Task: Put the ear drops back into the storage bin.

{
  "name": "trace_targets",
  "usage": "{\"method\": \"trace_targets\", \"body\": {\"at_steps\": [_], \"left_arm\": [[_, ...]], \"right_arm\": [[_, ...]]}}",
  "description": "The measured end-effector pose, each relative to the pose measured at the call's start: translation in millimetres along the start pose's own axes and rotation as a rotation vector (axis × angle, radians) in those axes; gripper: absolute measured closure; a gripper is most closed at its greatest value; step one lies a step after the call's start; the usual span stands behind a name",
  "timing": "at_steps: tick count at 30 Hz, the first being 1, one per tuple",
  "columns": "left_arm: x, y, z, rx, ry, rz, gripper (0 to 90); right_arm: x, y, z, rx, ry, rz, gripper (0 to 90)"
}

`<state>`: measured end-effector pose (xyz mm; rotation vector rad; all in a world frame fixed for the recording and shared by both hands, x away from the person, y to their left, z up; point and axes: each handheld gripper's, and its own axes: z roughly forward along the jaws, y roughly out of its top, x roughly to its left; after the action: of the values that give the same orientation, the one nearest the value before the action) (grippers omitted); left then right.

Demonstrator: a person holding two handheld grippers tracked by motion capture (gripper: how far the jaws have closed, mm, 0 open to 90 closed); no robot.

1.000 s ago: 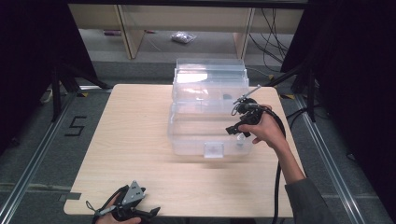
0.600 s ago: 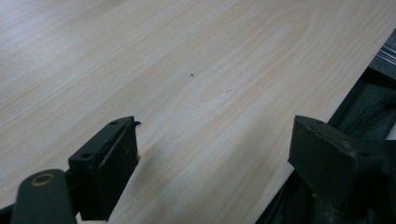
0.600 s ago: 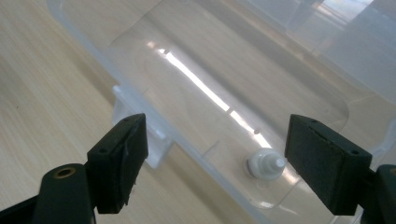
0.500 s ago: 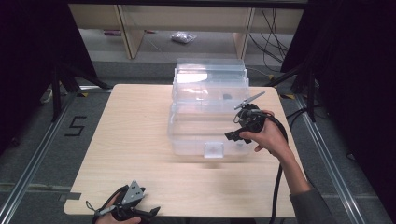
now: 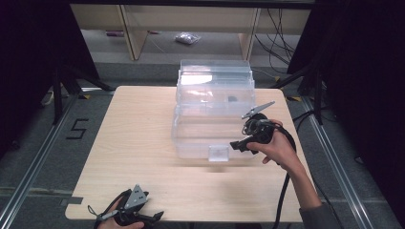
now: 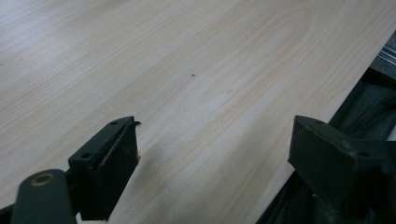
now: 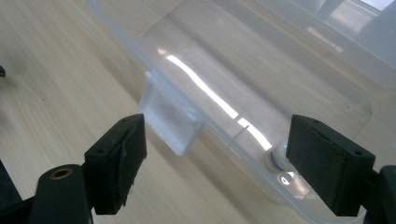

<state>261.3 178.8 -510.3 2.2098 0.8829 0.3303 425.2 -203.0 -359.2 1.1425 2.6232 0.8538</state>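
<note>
A clear plastic storage box with a lid stands on the far middle of the wooden table. Its front latch tab hangs at the near edge. In the high view my right gripper hovers by the box's front right corner, held in a hand. In the right gripper view the right gripper is open, its jaws spread wide before the latch tab and the box's near rim, with nothing between them. My left gripper rests at the table's near left edge; its own view shows the left gripper open over bare wood.
A small dark object lies inside the box. Behind the table stand a wooden shelf frame and a plastic bag on the floor. Black cables run at the right. The table edge drops off right beside the left gripper.
The right gripper has moved toward the near right corner of the box and lower, now facing the latch tab. The left gripper has stayed put.
</note>
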Motion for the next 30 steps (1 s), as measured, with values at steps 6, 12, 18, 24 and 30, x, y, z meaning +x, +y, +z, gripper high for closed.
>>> {"method": "trace_targets", "body": {"at_steps": [6,12,18,24,30], "left_arm": [[0.0,-0.2,0.1,0.0,0.002,-0.002,15.2],[0.6,0.3,-0.5,-0.001,0.005,0.015,15.2],[0.5,0.3,-0.7,0.001,0.003,0.014,15.2],[0.4,0.3,-0.8,0.001,0.002,0.014,15.2],[-0.3,-0.3,0.1,-0.003,0.001,-0.004,15.2]], "right_arm": [[9.9,-9.3,-1.4,-0.027,0.025,-0.001,21.0],[15.4,-14.5,-3.2,-0.042,0.038,-0.034,20.5],[21.7,-22.2,-3.2,-0.063,0.037,-0.051,20.1],[26.2,-31.3,-2.5,-0.069,0.034,-0.056,19.0],[32.1,-43.5,-0.3,-0.106,0.018,-0.078,18.9]]}}
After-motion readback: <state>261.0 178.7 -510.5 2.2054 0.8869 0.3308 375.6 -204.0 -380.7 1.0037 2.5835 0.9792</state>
